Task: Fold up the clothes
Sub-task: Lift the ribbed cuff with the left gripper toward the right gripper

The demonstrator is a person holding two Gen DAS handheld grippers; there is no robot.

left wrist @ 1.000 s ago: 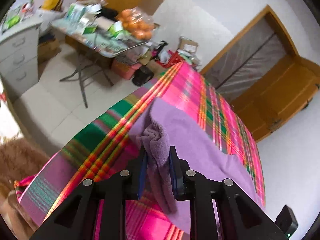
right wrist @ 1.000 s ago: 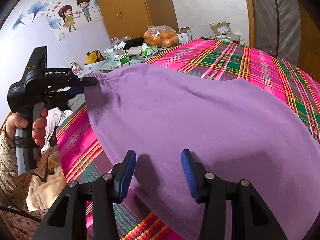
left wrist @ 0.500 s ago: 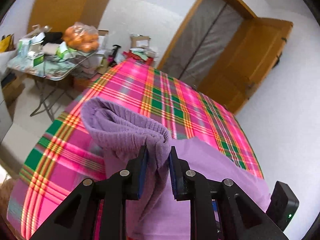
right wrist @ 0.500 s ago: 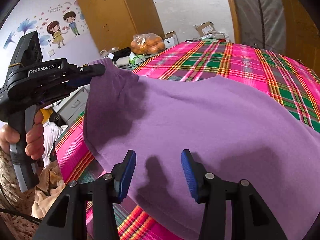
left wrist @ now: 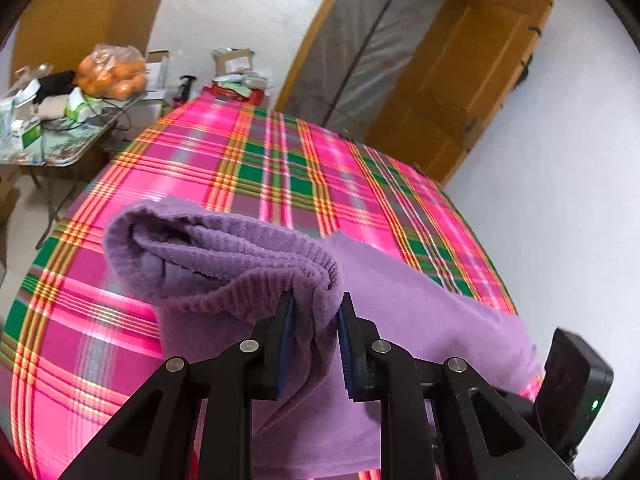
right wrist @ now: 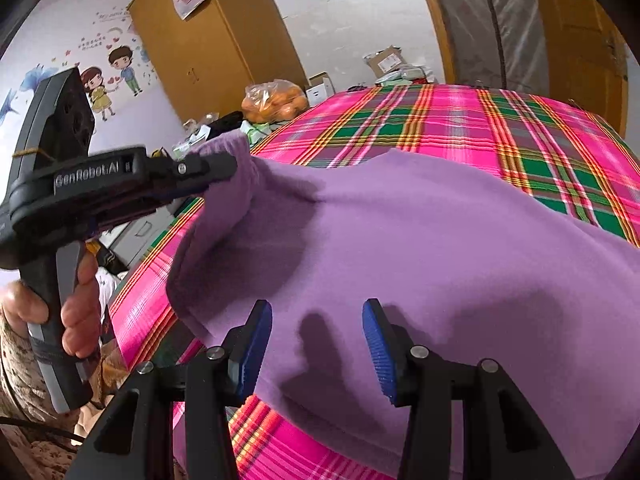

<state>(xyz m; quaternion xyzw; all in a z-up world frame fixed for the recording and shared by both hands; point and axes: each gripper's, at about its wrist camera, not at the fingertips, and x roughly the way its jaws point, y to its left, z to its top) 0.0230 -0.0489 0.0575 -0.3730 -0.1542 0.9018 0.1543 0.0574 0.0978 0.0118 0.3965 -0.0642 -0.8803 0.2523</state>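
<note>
Left wrist: left gripper (left wrist: 314,332) clamped on ribbed hem of purple knit sweater (left wrist: 420,320), now carried further in over pink plaid bed (left wrist: 280,152).

Right wrist: right gripper (right wrist: 316,344) half open, empty, hovering above sweater body; fold under way.

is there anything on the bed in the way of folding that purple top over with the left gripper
Nothing visible. The left gripper is shut on the ribbed edge of the purple top, lifted off the bed. The plaid beyond and the rest of the top lie bare. The right gripper hovers open over the near part.
</note>
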